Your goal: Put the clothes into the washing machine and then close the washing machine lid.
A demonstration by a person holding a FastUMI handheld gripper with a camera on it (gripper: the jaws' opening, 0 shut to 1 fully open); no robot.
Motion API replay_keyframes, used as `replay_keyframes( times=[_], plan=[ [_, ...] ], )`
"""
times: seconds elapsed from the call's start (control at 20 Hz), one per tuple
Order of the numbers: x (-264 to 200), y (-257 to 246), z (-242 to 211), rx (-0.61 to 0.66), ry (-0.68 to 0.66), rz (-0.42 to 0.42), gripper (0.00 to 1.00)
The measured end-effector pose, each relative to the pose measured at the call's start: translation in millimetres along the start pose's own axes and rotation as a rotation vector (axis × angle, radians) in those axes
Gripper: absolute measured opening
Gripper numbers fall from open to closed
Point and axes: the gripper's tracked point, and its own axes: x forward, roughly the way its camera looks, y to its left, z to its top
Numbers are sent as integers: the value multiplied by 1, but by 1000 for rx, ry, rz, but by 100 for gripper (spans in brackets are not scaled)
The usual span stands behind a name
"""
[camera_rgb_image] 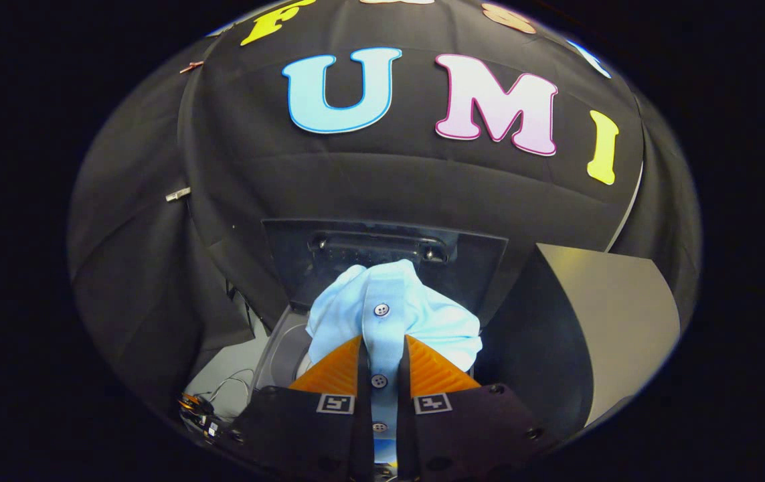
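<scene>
Gripper view: the gripper [382, 351] is closed on a pale blue shirt [395, 314], both fingers [335, 368] pressing from either side on the shirt's buttoned placket, which runs as a narrow strip down the gap between them. Three dark buttons [381, 310] lie along this strip, one just ahead of the fingertips, one between the fingers and one lower in the gap. The rest of the shirt bunches in loose folds just beyond the fingertips, held up above the washing machine [282, 348]. Taking the washing machine as landmark: its pale top rim and the curved edge of its opening show below and to the left of the shirt, partly hidden by the cloth and the fingers; its dark lid [382, 254] stands raised behind the shirt, at the machine's far side, with a long handle recess across its upper part. To the right of the machine stands a large panel [610, 321] with a dark face and a pale grey face. To the left of the machine, low down, a few thin cables [228, 388] lie on a light surface. Behind the machine and its lid hangs the black cloth wall [369, 181].
</scene>
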Motion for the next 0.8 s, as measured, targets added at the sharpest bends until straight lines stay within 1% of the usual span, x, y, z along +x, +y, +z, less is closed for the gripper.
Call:
replay_keyframes(
  times=[0.3,0.45,0.65,0.8],
  plan=[
    [50,2,-50,26,40,-16,18],
    [76,2,-76,18,88,-15,18],
    [102,1,-100,35,128,8,18],
    [112,-4,-117,32,165,11,18]
  ],
)
